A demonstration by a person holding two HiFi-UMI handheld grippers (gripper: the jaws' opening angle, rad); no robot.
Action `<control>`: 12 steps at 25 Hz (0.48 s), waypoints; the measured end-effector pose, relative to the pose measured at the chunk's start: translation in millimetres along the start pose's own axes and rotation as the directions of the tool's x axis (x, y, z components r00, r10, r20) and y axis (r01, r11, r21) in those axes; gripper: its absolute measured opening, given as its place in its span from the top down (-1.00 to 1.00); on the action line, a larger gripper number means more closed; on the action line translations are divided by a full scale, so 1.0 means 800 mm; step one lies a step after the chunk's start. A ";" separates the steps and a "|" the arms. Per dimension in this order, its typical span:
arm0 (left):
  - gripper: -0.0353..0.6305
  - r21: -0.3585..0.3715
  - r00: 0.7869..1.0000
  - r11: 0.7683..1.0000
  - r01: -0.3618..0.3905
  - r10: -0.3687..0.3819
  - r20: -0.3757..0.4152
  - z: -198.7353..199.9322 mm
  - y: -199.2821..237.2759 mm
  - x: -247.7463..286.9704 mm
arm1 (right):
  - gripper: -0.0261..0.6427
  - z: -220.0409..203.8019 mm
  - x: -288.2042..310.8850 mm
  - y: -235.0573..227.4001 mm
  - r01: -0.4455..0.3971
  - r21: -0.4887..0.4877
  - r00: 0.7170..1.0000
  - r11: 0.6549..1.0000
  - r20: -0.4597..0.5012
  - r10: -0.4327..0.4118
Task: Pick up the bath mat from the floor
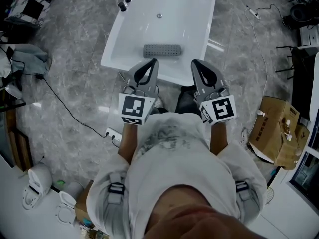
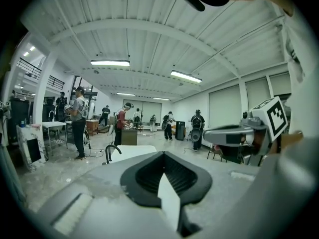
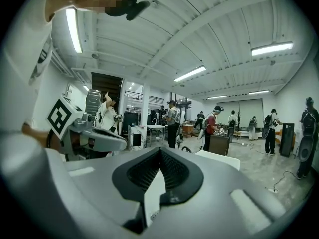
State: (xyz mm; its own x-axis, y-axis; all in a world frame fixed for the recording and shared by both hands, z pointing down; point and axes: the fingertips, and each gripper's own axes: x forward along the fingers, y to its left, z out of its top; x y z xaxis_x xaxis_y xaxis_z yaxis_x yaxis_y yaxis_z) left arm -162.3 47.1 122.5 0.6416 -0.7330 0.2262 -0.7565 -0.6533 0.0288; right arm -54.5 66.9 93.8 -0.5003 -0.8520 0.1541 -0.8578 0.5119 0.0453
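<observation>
Two questions: is there any writing you can actually read, and where's the bath mat (image 1: pixel 162 50)?

Reply: Mat's the grey strip lying flat on the bottom of the white bathtub (image 1: pixel 199 14). In the head view it sits just beyond the gripper tips and isn't touching them. Writing-wise, nope. The marker cubes (image 1: pixel 134 108) only carry black-and-white squares. The print on the shirt (image 1: pixel 169 138) is too faded to read, and the labels on the cardboard box (image 1: pixel 271 128) off to the right are too small.

OK, and the grippers?

Reply: Left gripper (image 1: pixel 149 63) and right gripper (image 1: pixel 198 64) both have their jaws pressed together with nothing between them. They're held side by side over the tub's near edge. Both gripper views look roughly level across the hall, so only a sliver of tub shows there and the mat is out of sight. The person's feet are mostly hidden under the grippers and torso.
</observation>
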 end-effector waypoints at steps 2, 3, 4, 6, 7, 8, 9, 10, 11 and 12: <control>0.88 -0.003 1.000 1.000 -0.008 0.008 -0.010 -0.001 0.004 0.022 | 0.92 -0.004 0.013 -0.019 -0.014 0.009 1.000 1.000 -0.003 0.014; 0.88 -0.005 1.000 1.000 -0.013 0.013 -0.016 -0.003 0.006 0.034 | 0.92 -0.007 0.020 -0.029 -0.022 0.015 1.000 1.000 -0.007 0.022; 0.88 -0.008 1.000 1.000 -0.018 0.018 -0.023 -0.005 0.008 0.047 | 0.92 -0.012 0.028 -0.040 -0.029 0.021 0.999 0.999 -0.011 0.030; 0.88 -0.012 0.999 1.000 -0.029 0.028 -0.039 -0.008 0.011 0.075 | 0.92 -0.023 0.042 -0.064 -0.043 0.022 0.999 0.999 -0.028 0.044; 0.88 -0.010 0.998 0.999 -0.034 0.034 -0.049 -0.010 0.012 0.090 | 0.92 -0.029 0.050 -0.077 -0.049 0.018 0.998 0.999 -0.041 0.050; 0.88 -0.006 0.997 0.999 -0.040 0.039 -0.062 -0.013 0.013 0.105 | 0.92 -0.035 0.058 -0.089 -0.056 0.013 0.997 0.998 -0.057 0.057; 0.88 -0.001 0.996 0.999 -0.046 0.046 -0.075 -0.014 0.014 0.120 | 0.92 -0.041 0.065 -0.102 -0.066 0.013 0.995 0.998 -0.073 0.067; 0.88 0.000 0.995 0.999 -0.053 0.053 -0.087 -0.016 0.015 0.134 | 0.92 -0.045 0.072 -0.115 -0.079 0.018 0.993 0.997 -0.085 0.080; 0.88 -0.005 0.993 0.998 -0.061 0.060 -0.097 -0.017 0.015 0.148 | 0.92 -0.049 0.079 -0.127 -0.093 0.026 0.991 0.995 -0.093 0.095; 0.88 -0.013 0.992 0.997 -0.069 0.068 -0.106 -0.017 0.015 0.162 | 0.92 -0.052 0.085 -0.140 -0.107 0.032 0.989 0.994 -0.099 0.110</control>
State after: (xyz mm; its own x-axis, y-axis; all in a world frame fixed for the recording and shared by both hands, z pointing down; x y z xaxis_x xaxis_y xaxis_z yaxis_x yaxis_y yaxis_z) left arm -90.1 -53.4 165.7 0.5720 -0.7513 0.3291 -0.8009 -0.5982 0.0262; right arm 12.2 -44.2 139.9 -0.5772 -0.7758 0.2548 -0.8027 0.5963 -0.0030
